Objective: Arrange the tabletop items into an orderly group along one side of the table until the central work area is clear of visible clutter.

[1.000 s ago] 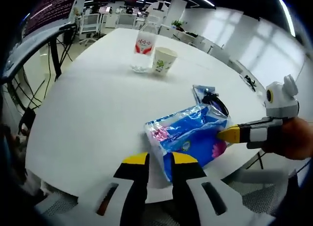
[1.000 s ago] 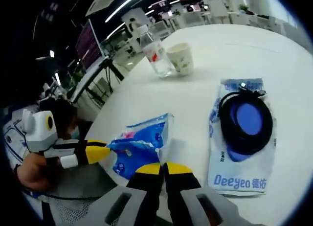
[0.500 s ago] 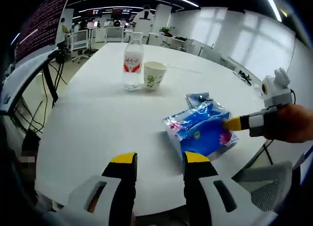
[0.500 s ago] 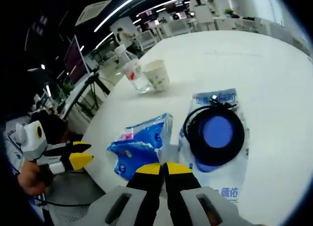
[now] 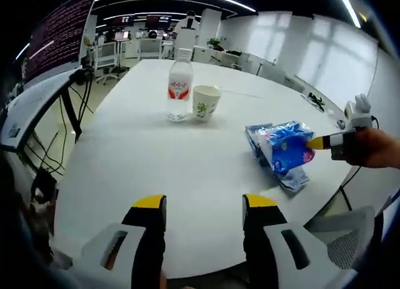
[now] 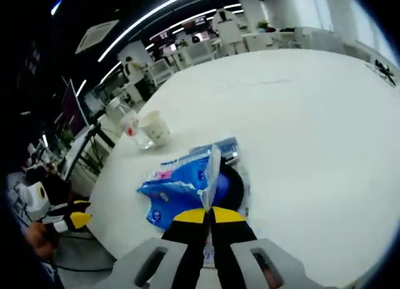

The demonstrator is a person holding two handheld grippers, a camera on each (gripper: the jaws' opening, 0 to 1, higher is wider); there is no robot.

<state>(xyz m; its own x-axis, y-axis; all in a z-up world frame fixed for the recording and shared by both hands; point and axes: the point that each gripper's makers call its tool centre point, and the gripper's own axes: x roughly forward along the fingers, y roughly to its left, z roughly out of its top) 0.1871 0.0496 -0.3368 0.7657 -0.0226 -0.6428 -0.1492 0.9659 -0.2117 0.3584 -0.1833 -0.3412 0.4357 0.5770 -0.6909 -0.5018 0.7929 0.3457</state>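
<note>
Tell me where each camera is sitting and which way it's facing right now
Left gripper view: rides the left gripper, jaws apart, facing across the white table toward water bottle and paper cup.
Right gripper view: rides the right gripper, clamped on the blue packet, hand at left.
Shared: table, bottle, cup, packet.

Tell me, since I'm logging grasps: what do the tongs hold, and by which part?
The right tongs are shut on the blue tissue pack, pinching its plastic end flap. The left tongs are open and hold nothing.
</note>
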